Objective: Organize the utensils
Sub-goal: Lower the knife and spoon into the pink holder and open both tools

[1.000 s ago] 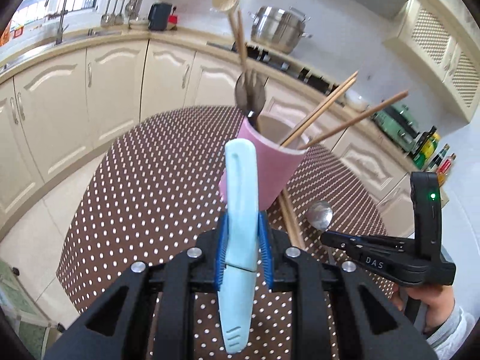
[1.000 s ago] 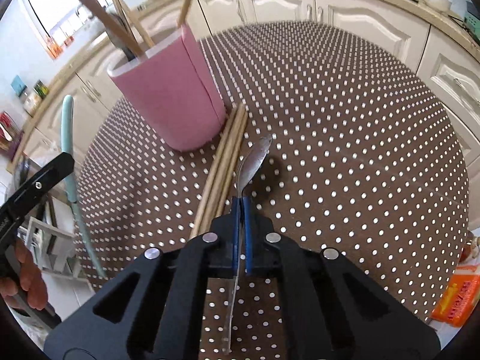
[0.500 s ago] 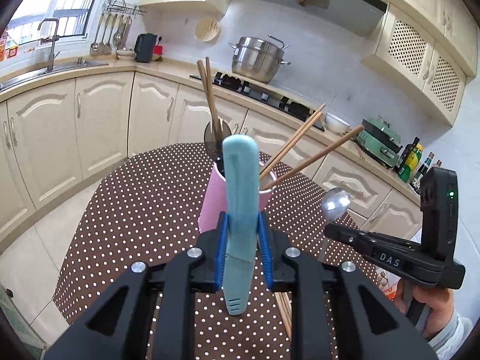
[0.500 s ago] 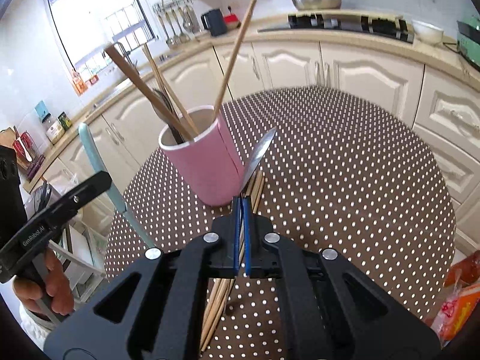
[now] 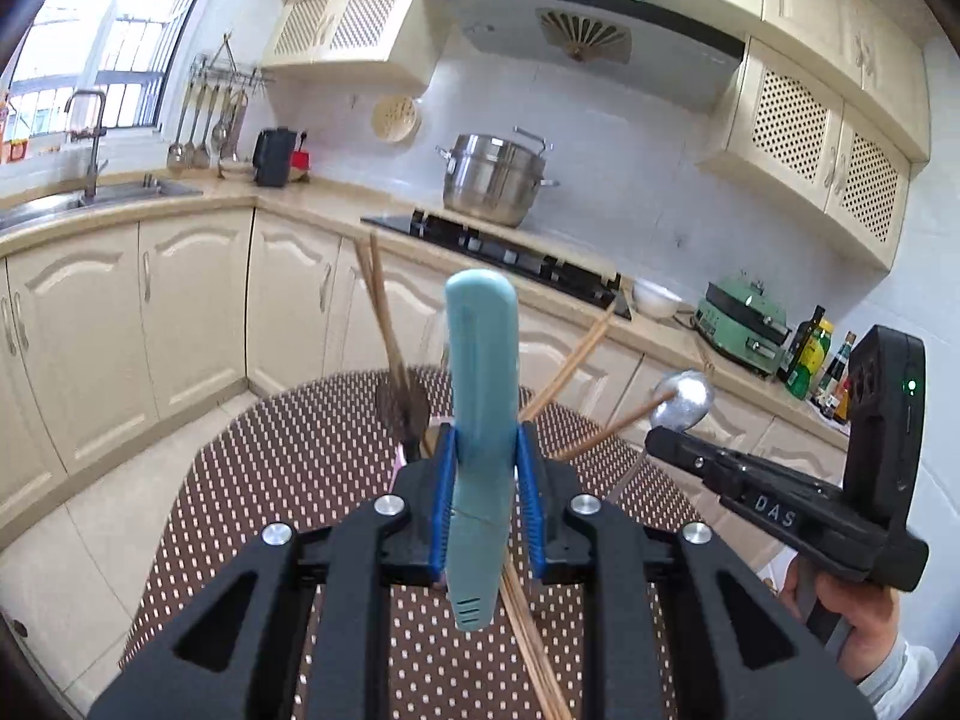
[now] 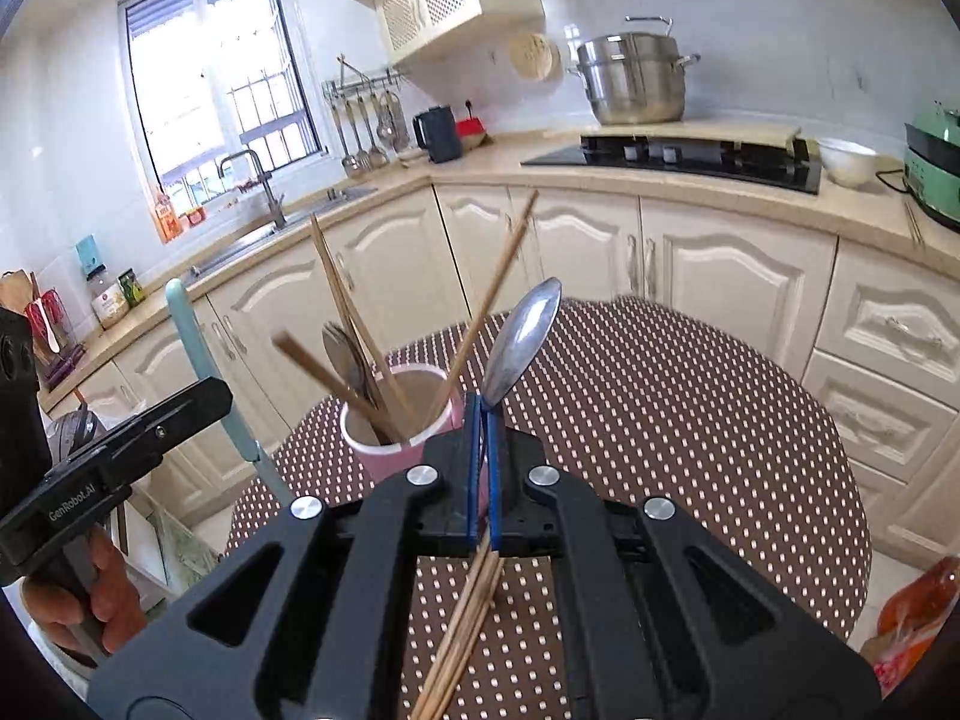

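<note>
Cup [image 6: 401,420] is your target: pink, on the dotted table [image 6: 690,420], just ahead of and below both tools, mouth up, already bristling with chopsticks [image 6: 492,294] and a dark spoon.

On the left, your left gripper [image 5: 483,504] is clamped on a teal handle [image 5: 480,372]. Its long axis runs straight along the fingers, tip pointing up and away, with the cup mostly hidden right behind it. In the right view the same handle stands left of the cup and slants back down toward your left hand [image 6: 90,594].

On the right, your right gripper [image 6: 482,474] is pinched tight on a steel spoon [image 6: 522,336], bowl up, stem leaning slightly right. The cup rim sits just left of its tips, touching or nearly so in that view, so I judge this hand the nearer one.

Both utensils point upward, so each would need tipping end-down over the mouth. Loose chopsticks [image 6: 462,618] lie on the table beneath the right gripper, not yet stowed.
</note>
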`<state>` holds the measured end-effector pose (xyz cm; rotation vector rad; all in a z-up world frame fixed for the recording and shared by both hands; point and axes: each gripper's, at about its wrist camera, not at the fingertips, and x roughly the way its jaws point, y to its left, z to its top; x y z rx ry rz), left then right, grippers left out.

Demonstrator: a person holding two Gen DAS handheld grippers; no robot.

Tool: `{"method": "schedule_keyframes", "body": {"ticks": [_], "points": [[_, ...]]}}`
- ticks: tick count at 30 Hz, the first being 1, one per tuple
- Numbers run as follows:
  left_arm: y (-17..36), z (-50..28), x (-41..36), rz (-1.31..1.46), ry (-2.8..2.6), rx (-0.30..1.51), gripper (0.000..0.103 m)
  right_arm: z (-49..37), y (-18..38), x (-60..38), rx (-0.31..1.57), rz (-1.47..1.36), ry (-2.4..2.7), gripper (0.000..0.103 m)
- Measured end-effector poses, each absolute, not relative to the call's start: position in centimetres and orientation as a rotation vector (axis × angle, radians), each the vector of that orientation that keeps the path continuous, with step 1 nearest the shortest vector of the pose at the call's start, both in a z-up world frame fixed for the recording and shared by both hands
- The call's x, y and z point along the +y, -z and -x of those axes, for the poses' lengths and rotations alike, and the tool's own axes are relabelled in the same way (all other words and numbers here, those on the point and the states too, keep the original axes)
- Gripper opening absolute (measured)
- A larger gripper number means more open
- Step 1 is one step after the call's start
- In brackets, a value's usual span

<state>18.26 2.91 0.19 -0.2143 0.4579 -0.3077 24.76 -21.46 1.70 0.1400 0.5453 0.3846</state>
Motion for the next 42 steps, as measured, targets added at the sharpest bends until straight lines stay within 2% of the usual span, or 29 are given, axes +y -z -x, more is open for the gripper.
{"method": "schedule_keyframes", "body": {"ticks": [16,31,33,40,42], "points": [[-3.7,-21.6,2.2,0.236,0.287,0.29,0.019,-25.7,-6.6,-19.5,0.327,-0.087,-0.362,0.002],[0.3,-24.1,1.2,0.205,0.277,0.379,0.02,-27.3,-4.3,-18.2,0.395,-0.06,-0.386,0.002],[0.4,-23.9,1.1,0.191,0.277,0.379,0.023,-27.2,-4.2,-18.0,0.401,-0.056,-0.385,0.002],[0.2,-22.7,1.5,0.189,0.25,0.369,0.044,-27.1,-3.6,-17.7,0.421,-0.049,-0.384,0.002],[0.1,-22.5,1.7,0.185,0.226,0.369,0.046,-27.1,-3.6,-17.6,0.424,-0.044,-0.382,0.003]]}}
